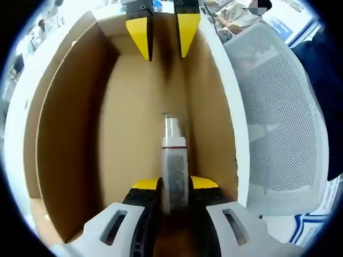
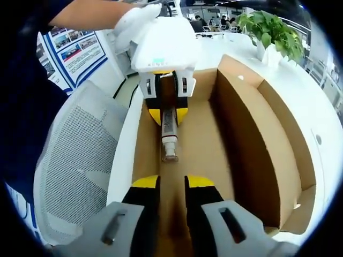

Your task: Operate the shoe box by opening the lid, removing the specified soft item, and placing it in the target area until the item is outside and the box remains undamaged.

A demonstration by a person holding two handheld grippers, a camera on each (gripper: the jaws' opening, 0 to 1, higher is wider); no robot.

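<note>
Hard to make out what the item really is: a slim silvery tube (image 1: 174, 174) with a pale cap and a dark red band at the neck, lower end hidden between the jaws. Looks crinkly and foil-like, so probably soft, but can't say for sure.

Clamped in the left gripper (image 1: 174, 184), yellow-tipped jaws pinched onto its sides. Long axis running straight out along the jaws, cap end pointing forward toward the far end of the box and the other gripper. Hanging inside the box cavity; can't tell if touching the floor.

Shoe box (image 1: 75, 134) open, plain brown cardboard inside, matte and smooth, tall straight walls, white outside edge. Lid not identifiable. Near corners cut off by the view edge.

Right gripper (image 2: 172, 184) facing in from the opposite end, jaws set to a narrow gap with nothing between them, tips over the box floor. Same tube (image 2: 170, 134) seen from there, cap toward the camera.

White surface (image 2: 300, 101) under the box, grey mesh chair back (image 2: 69, 160) just beside it, leafy plant (image 2: 270, 29) further off.
</note>
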